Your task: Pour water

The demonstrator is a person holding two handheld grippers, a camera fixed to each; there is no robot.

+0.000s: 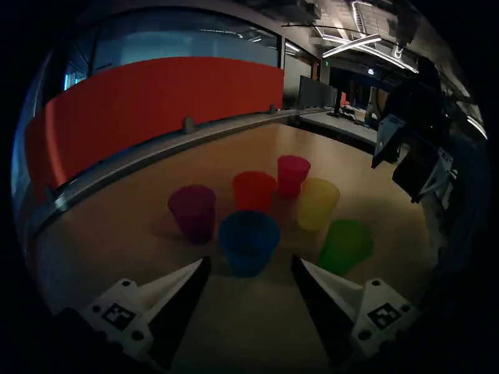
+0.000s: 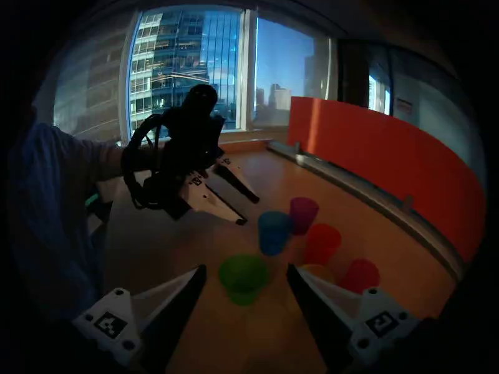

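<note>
Several plastic cups stand upright in a cluster on the wooden table. In the left gripper view, my left gripper (image 1: pixel 249 260) is open just in front of the blue cup (image 1: pixel 249 242), with nothing between its fingers. Around the blue cup stand the purple cup (image 1: pixel 194 212), red cup (image 1: pixel 254 190), pink cup (image 1: pixel 292 174), yellow cup (image 1: pixel 317 202) and green cup (image 1: pixel 345 245). My right gripper (image 2: pixel 245 268) is open, and the green cup (image 2: pixel 243 277) sits close ahead between its fingers, untouched. The blue cup (image 2: pixel 273 232) stands beyond it. The left gripper (image 2: pixel 249 210) hovers above the table, open.
An orange wall panel (image 1: pixel 162 100) runs along the table's far edge, above a metal rail (image 1: pixel 187 134). The right gripper (image 1: pixel 396 181) hangs at the right of the left gripper view. A person's blue sleeve (image 2: pixel 43 206) is at the left. Large windows (image 2: pixel 187 62) lie behind.
</note>
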